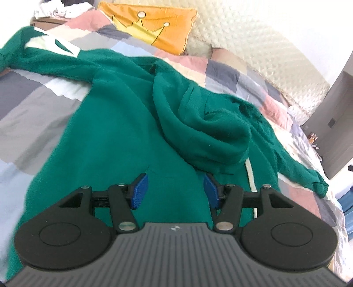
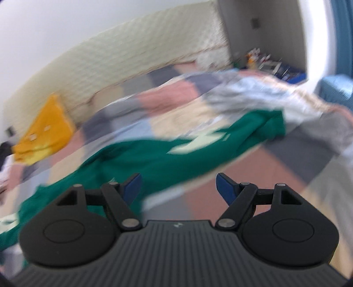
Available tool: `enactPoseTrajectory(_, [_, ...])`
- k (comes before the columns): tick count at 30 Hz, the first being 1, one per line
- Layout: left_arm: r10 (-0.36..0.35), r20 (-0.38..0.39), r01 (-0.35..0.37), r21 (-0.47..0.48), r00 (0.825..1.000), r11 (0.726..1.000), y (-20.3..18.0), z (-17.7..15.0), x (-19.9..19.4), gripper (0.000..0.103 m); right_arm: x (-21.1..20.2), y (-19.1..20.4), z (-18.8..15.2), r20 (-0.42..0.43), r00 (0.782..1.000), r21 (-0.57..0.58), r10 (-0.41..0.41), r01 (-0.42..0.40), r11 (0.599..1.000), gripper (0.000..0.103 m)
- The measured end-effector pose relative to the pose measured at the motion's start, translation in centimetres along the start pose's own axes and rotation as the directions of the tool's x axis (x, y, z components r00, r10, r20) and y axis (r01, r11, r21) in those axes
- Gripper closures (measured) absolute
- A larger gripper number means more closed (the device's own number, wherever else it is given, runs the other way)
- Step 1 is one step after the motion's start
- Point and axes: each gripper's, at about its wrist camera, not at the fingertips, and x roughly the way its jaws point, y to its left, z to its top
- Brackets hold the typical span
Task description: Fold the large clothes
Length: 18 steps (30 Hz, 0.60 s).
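**A:** Hoodie first: what are you looking at?

**B:** You are looking at one green hoodie (image 1: 123,123), lying spread across the patchwork quilt (image 1: 33,106) on the bed. Its hood (image 1: 198,123) is flopping forward onto the body, and its two sleeves are stretching out, one to each side. The left sleeve (image 1: 44,55) is showing a pale printed patch; the right sleeve (image 1: 308,174) is ending near the quilt's edge.

**A:** And your two grippers?

**B:** Your left gripper (image 1: 175,191) is hovering over the hoodie's body just below the hood, its two blue pads (image 1: 140,192) standing apart with nothing pinched between them. Your right gripper (image 2: 178,189) is also gaping wide, holding nothing. In its blurred view, a printed green sleeve (image 2: 198,143) is lying on the quilt beyond the fingertips.

**A:** What is sitting around the hoodie?

**B:** One orange pillow (image 1: 154,26) with a crown design is leaning against the quilted cream headboard (image 1: 253,44). One heap of white laundry (image 1: 59,8) is sitting at the far left corner. Small clutter in the right view's far corner is blurring too much for counting.
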Motion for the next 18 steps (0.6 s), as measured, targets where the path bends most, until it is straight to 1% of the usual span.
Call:
enactPoseTrajectory(2, [-0.008,0.009,0.008,0.008,1.000,1.000,0.0,0.2,-1.1,0.041,-1.9,0.6,-2.5,-0.042,0.998,0.014,0.048,-0.047,0.999,0.027])
enactPoseTrajectory(4, [-0.036,0.013,0.035,0.040,0.999,0.999,0.1,1.0,-2.2,0.041,-3.4,0.8,-5.0,-0.094,0.989,0.049,0.118,-0.114,0.992,0.027])
enactPoseTrajectory(6, [-0.029,0.014,0.029,0.043,0.999,0.999,0.5,2.1,-3.2,0.041,-4.3,0.5,-7.2,-0.162,0.973,0.086,0.165,-0.153,0.985,0.027])
enactPoseTrajectory(8, [-0.062,-0.001,0.062,0.037,0.998,0.997,1.2,3.5,-4.5,0.041,-4.9,0.3,-8.8,-0.217,0.956,0.103,0.198,-0.179,0.978,0.027])
enactPoseTrajectory(9, [-0.072,-0.002,0.072,0.051,0.997,0.996,1.7,4.1,-5.2,0.041,-5.2,0.1,-9.6,-0.240,0.948,0.107,0.208,-0.187,0.977,0.027])
enactPoseTrajectory(10, [-0.062,0.002,0.062,0.071,0.998,0.996,2.3,4.6,-5.9,0.041,-5.3,0.0,-10.3,-0.253,0.944,0.112,0.213,-0.190,0.975,0.027])
enactPoseTrajectory(12, [-0.018,-0.007,0.019,0.107,1.000,0.994,4.1,5.7,-7.3,0.041,-5.1,-0.5,-11.8,-0.292,0.928,0.129,0.232,-0.202,0.971,0.027])
enactPoseTrajectory(13, [-0.008,-0.026,0.011,0.103,1.000,0.995,5.4,6.2,-7.7,0.041,-5.1,-0.7,-12.6,-0.311,0.919,0.140,0.242,-0.207,0.968,0.027])
enactPoseTrajectory(15, [-0.010,-0.085,0.014,0.055,0.996,0.998,8.4,6.9,-8.5,0.041,-4.2,-1.1,-14.0,-0.352,0.903,0.159,0.247,-0.203,0.966,0.027])
enactPoseTrajectory(17, [-0.017,-0.142,0.017,-0.001,0.990,1.000,11.4,7.1,-8.8,0.041,-3.3,-1.3,-15.2,-0.390,0.892,0.167,0.228,-0.175,0.970,0.027])
enactPoseTrajectory(18, [-0.032,-0.178,0.025,-0.041,0.983,0.999,12.9,6.9,-8.7,0.041,-2.8,-1.4,-15.6,-0.402,0.887,0.185,0.228,-0.166,0.969,0.027])
